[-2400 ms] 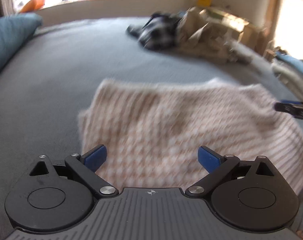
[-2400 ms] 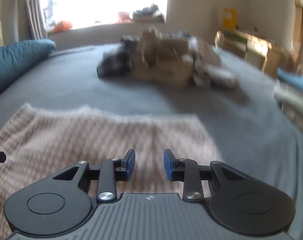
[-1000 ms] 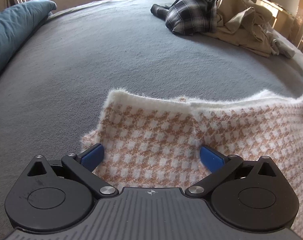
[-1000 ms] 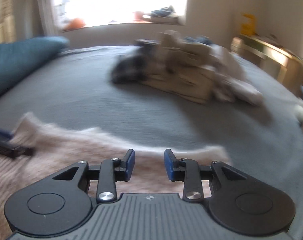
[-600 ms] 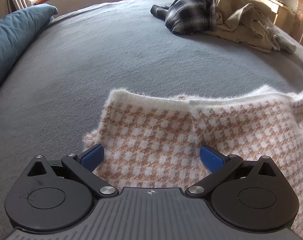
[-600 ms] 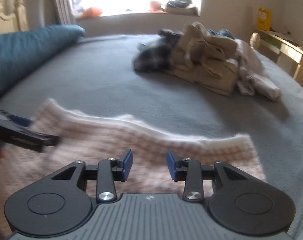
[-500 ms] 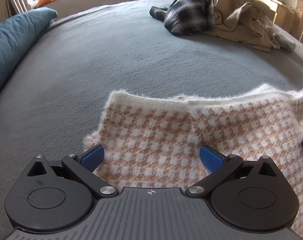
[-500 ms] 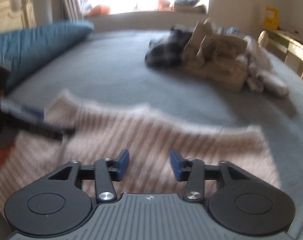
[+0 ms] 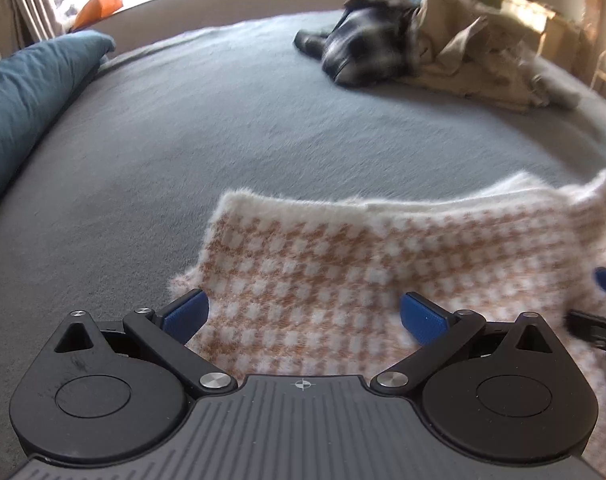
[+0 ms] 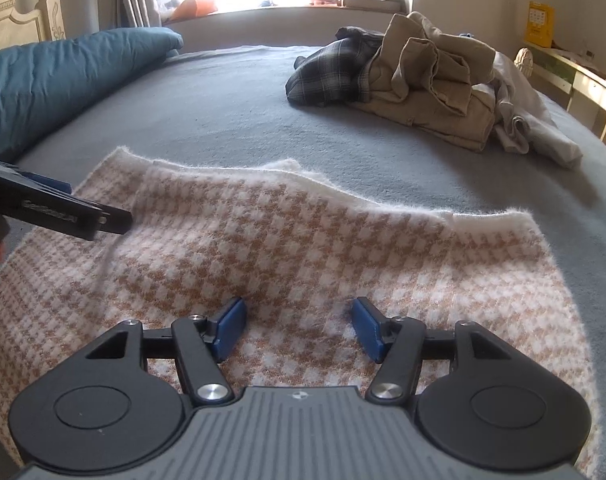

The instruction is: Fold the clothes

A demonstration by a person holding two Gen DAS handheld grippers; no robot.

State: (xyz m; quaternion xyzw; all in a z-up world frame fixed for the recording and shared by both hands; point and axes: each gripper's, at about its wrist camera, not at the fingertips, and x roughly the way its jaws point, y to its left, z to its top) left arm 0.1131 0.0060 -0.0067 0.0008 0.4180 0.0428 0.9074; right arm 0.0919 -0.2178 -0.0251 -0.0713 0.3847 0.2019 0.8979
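Fluffy knitted garment (image 10: 287, 248) with the orange-and-white check pattern lay spread on the grey bed cover (image 10: 231, 108), on the near side of the bed from the heap of beige clothes (image 10: 435, 92), with its white plush edge turned toward that heap. The main change was at the right gripper (image 10: 299, 326): one second before, its blue pads were close to each other with only a narrow gap, and now they stood wide apart over the garment, holding nothing. The left gripper (image 9: 303, 316) was spread wide in all the pictures, and it also pinched nothing. I judged from this that the right claw had let go or was getting ready to take a new piece of cloth; the pictures did not settle which. The white edge seemed to have more than one layer, so perhaps one fold was already made, but this was not certain. The right wrist view showed the garment's whole far edge, the corner nearest the heap, and the left gripper coming in from the side away from the heap. The left wrist view was blurred there; it showed only the right gripper's tip, but it showed clearly the garment's corner toward the blue pillow (image 9: 27, 92).
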